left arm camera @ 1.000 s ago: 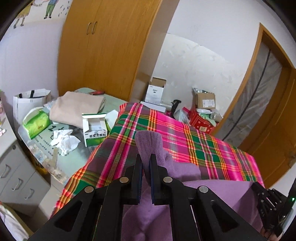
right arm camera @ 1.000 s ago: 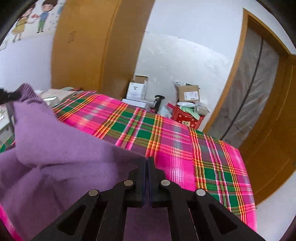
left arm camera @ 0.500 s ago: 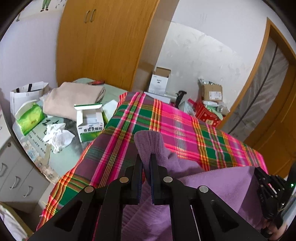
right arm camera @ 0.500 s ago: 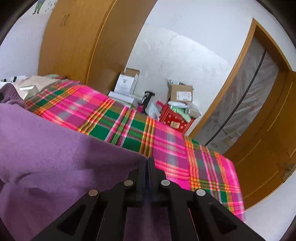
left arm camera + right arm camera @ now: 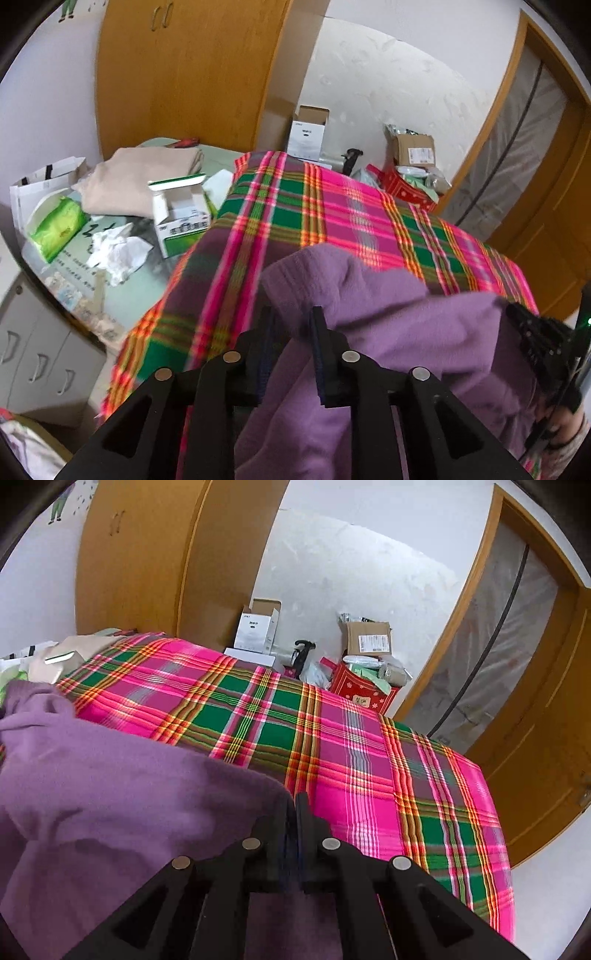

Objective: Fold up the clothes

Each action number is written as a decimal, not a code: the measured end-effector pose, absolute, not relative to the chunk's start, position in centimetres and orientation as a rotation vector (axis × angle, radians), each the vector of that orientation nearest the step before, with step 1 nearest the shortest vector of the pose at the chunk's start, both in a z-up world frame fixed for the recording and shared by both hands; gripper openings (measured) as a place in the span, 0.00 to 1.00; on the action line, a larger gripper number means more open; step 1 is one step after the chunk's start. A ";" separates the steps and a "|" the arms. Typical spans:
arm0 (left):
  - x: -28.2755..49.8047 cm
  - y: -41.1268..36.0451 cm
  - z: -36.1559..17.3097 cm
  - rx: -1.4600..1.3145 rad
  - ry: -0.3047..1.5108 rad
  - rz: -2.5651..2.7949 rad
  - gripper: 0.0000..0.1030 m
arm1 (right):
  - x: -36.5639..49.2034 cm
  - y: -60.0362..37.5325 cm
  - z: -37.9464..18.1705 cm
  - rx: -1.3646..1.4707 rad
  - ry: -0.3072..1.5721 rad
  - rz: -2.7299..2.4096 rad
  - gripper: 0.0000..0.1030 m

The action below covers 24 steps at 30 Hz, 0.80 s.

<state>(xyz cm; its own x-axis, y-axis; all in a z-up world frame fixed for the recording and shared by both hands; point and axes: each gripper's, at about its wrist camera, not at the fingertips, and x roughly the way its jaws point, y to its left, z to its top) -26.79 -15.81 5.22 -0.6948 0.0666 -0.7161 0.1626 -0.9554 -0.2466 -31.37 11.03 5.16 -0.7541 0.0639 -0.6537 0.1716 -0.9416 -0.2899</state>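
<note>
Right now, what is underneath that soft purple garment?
Under the soft purple garment lies a bright pink-and-green plaid cloth, spread flat and showing beyond the garment's far edge. Whatever sits directly beneath the garment's bulk is covered, so anything else there cannot be seen.

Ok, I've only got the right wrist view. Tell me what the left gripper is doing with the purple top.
Observer: The left gripper has its fingers apart, with a fold of the purple top in the gap.
Operator: Now tell me what's past the blanket's left edge.
Observer: A side table carrying crumpled tissue and an open green-and-white box.
Operator: Check my right gripper from that side.
Observer: The right gripper sits at the top's right-hand edge, with a hand behind it.
</note>
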 end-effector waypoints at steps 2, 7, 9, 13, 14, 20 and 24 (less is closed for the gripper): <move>-25.2 -16.8 5.1 1.211 0.478 -2.793 0.19 | -30.2 11.0 5.4 1.077 0.503 -2.836 0.05; -21.9 -18.6 3.8 1.293 0.609 -2.724 0.20 | -26.2 10.9 6.4 1.046 0.403 -2.797 0.11; -20.7 -18.9 3.0 1.341 0.640 -2.692 0.20 | -24.0 10.6 6.4 1.030 0.368 -2.749 0.14; -18.9 -19.8 1.6 1.401 0.825 -2.640 0.24 | -19.4 9.5 5.7 1.030 0.259 -2.579 0.28; -18.6 -20.0 1.3 1.418 0.888 -2.629 0.28 | -18.2 9.1 5.4 1.032 0.229 -2.527 0.31; -17.7 -20.0 0.2 1.469 1.121 -2.564 0.33 | -12.2 5.8 3.3 1.008 0.242 -2.304 0.44; -17.1 -19.9 0.1 1.454 1.272 -2.552 0.33 | -9.8 3.4 2.2 0.990 0.313 -2.215 0.52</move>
